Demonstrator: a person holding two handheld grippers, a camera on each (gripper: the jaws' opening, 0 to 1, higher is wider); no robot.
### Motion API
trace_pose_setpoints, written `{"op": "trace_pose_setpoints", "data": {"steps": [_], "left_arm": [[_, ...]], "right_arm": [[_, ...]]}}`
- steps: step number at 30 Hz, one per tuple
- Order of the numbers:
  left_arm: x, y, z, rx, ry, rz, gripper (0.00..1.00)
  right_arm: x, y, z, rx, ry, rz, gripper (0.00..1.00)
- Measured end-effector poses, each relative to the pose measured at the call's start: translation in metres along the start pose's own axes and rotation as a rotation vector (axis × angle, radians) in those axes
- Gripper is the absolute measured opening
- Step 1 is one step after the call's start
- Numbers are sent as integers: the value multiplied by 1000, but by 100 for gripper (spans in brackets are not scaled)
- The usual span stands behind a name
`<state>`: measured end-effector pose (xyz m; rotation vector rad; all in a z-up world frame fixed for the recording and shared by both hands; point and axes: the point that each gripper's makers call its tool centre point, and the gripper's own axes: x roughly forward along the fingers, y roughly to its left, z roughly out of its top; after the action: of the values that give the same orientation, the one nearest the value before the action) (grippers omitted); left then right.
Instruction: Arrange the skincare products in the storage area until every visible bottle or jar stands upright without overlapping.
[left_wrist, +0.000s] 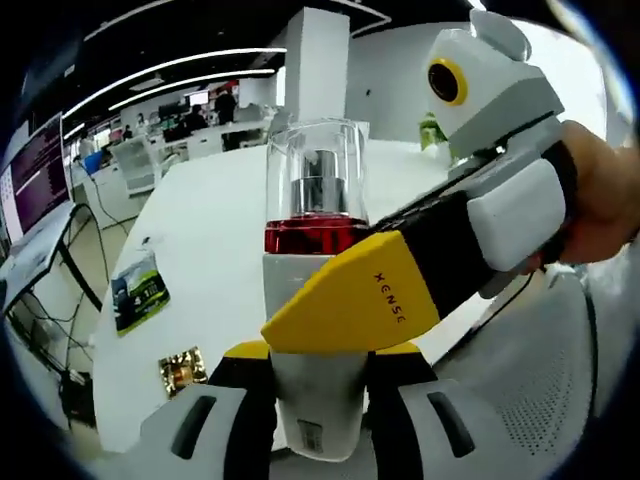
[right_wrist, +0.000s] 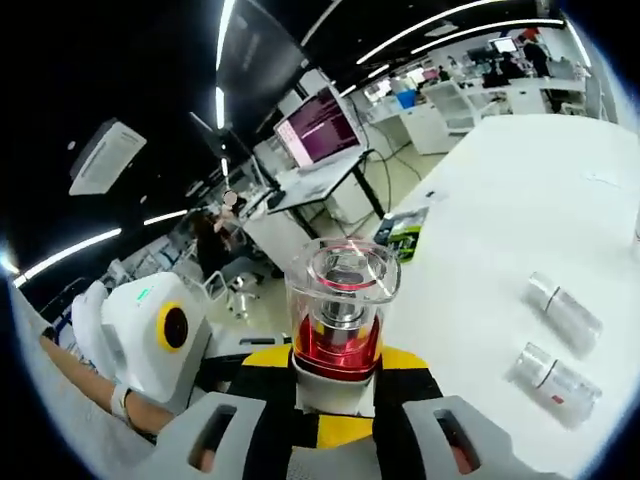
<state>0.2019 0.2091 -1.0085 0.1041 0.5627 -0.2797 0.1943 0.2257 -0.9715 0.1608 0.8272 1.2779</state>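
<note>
So both tongs are on the same pump bottle (left_wrist: 315, 300) right now. In the left gripper view the bottle sits dead center, white body, red band, clear cap over a silver pump. The left tongs (left_wrist: 318, 400) come up from the bottom of the frame and are pinching the white body between their black and yellow jaws. The right tongs (left_wrist: 345, 305) reach in from the right side of the frame, yellow pad pressed flat across the front of the bottle just below the red band, with a hand (left_wrist: 600, 200) wrapped round the handle at the right edge.

Right gripper view looks down on the clear cap, pump bottle (right_wrist: 340, 320) in the lower middle of the frame, clamped by the right tongs (right_wrist: 335, 405) whose jaws close in on it from the bottom. Part of the left tool's white housing shows at lower left with a sleeve and wrist under it.

The white surface (right_wrist: 520, 200) fills the right half of that frame. Two small clear bottles (right_wrist: 565, 305) (right_wrist: 553, 380) are lying on their sides at the right, near each other but not touching. A green leaflet (right_wrist: 405, 235) lies further back near the surface's edge, and in the left gripper view there's a small gold packet (left_wrist: 183, 370) at lower left
</note>
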Motion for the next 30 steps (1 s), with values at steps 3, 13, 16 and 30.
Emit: {"op": "trace_pose_setpoints", "data": {"steps": [3, 13, 16, 30], "left_arm": [[1, -6, 5, 48, -27, -20, 31], [-3, -3, -3, 195, -2, -60, 47], [-3, 8, -21, 234, 63, -52, 54], [6, 29, -53, 307, 189, 16, 38]], "right_arm": [[-5, 0, 2, -23, -3, 10, 21], [-26, -16, 20, -102, -59, -9, 21], [-38, -29, 26, -99, -82, -33, 21], [-61, -72, 37, -45, -90, -90, 22]]}}
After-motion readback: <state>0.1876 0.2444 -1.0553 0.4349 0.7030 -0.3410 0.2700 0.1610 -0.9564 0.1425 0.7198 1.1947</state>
